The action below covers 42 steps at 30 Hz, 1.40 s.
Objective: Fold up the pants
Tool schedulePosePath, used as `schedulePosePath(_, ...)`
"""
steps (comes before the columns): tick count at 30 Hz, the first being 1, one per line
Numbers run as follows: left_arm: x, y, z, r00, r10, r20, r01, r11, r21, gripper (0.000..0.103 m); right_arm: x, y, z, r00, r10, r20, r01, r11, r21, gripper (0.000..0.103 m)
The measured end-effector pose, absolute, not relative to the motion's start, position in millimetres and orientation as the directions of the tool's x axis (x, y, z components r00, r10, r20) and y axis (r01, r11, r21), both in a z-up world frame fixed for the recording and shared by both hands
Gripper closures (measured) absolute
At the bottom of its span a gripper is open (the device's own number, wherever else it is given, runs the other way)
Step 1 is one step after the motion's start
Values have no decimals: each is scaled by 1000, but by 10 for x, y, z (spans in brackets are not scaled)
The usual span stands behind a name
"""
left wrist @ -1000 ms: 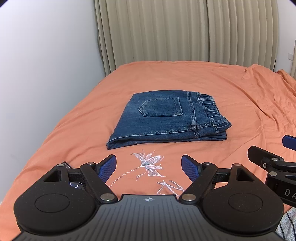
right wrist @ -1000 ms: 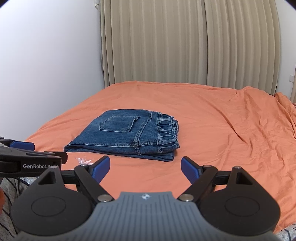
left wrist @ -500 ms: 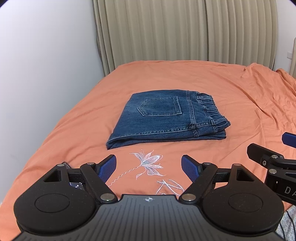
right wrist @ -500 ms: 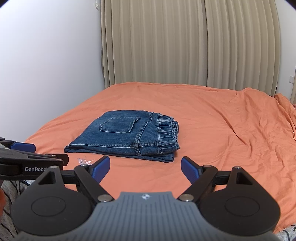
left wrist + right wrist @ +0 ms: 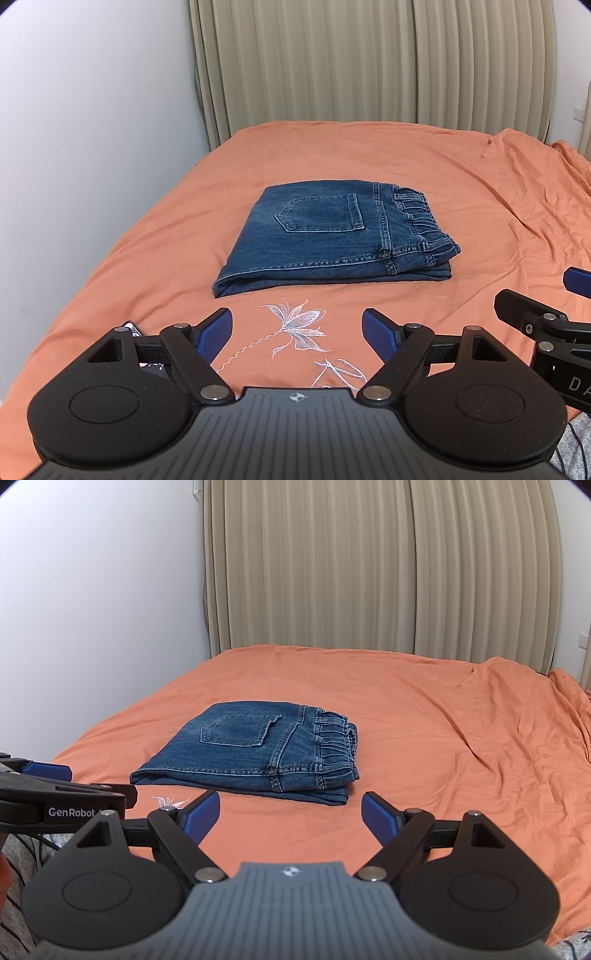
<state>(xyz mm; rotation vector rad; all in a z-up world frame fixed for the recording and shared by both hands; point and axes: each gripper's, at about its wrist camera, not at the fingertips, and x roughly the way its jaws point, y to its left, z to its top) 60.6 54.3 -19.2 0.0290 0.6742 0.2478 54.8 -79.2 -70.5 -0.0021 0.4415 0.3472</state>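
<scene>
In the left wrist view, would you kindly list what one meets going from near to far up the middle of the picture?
Left gripper → embroidered flower on the orange bedspread → folded jeans → beige curtain.

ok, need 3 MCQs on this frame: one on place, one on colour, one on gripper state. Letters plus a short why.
1. Where do the jeans lie?
A. draped over the curtain
B. flat on the bedsheet
C. clamped in a gripper

2. What colour is the bedsheet?
A. orange
B. green
C. white

3. How do the left gripper and right gripper stand?
A. both shut on denim
B. one open, one shut
C. both open, holding nothing

Key: 1 B, the folded stack rests on the bed beyond both grippers. 2 A, the sheet is orange all over, with a flower embroidery near the front. 3 C, each pair of blue pads stands wide apart over bare sheet.
</scene>
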Motion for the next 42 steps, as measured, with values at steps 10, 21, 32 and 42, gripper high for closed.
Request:
schedulePosePath(10, 602, 534, -186, 753, 237, -614, -216, 970, 110, 10, 546, -800, -694, 848, 329, -416, -328, 942, 75, 23)
schedulePosePath(21, 602, 527, -185, 753, 233, -615, -212, 971, 108, 10, 547, -799, -690, 847, 329, -417, -329, 941, 77, 23)
schedulePosePath(32, 601, 508, -187, 754, 232, -614, -206, 972, 115, 10, 541, -800, -680, 848, 328, -416, -325, 942, 81, 23)
schedulePosePath(42, 601, 499, -196, 757, 230, -612, -197, 973, 123, 10, 541, -798, -690, 847, 330, -417, -324, 942, 87, 23)
